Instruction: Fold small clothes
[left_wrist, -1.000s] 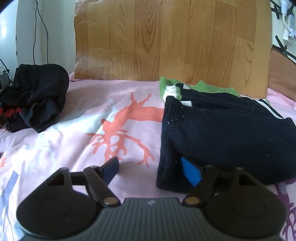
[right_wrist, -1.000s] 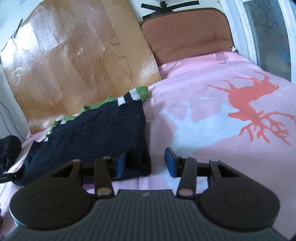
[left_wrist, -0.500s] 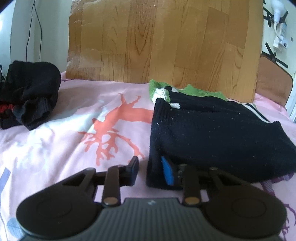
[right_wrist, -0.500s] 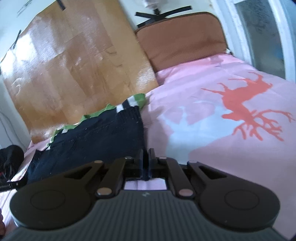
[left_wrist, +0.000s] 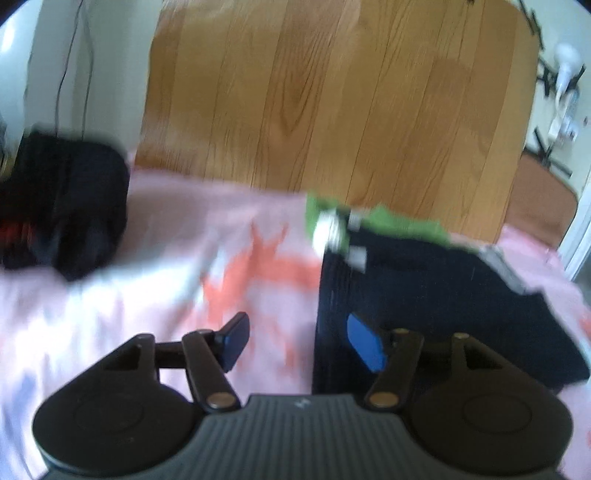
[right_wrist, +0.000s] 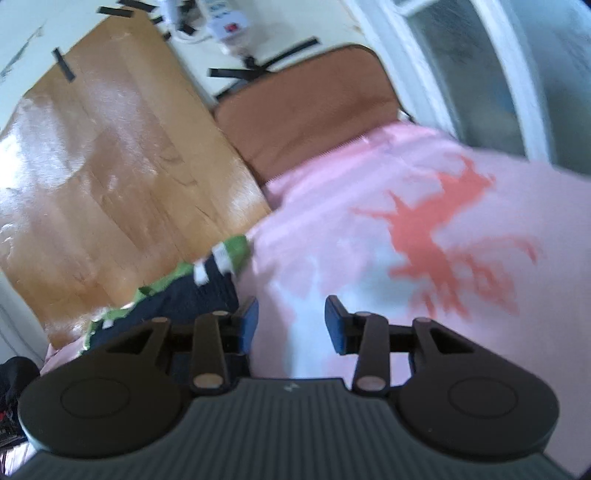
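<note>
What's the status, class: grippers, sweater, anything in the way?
Left gripper open, holding nothing. Right gripper open, holding nothing. Folded black sweater lies flat on pink bedsheet. Dark clothes pile off to the left, not in the way.

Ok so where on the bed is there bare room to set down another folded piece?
Bare pink bedsheet lies between the dark clothes pile and the folded black sweater. Another stretch runs from the sweater toward the window. It is crowded at the sweater and the pile.
</note>
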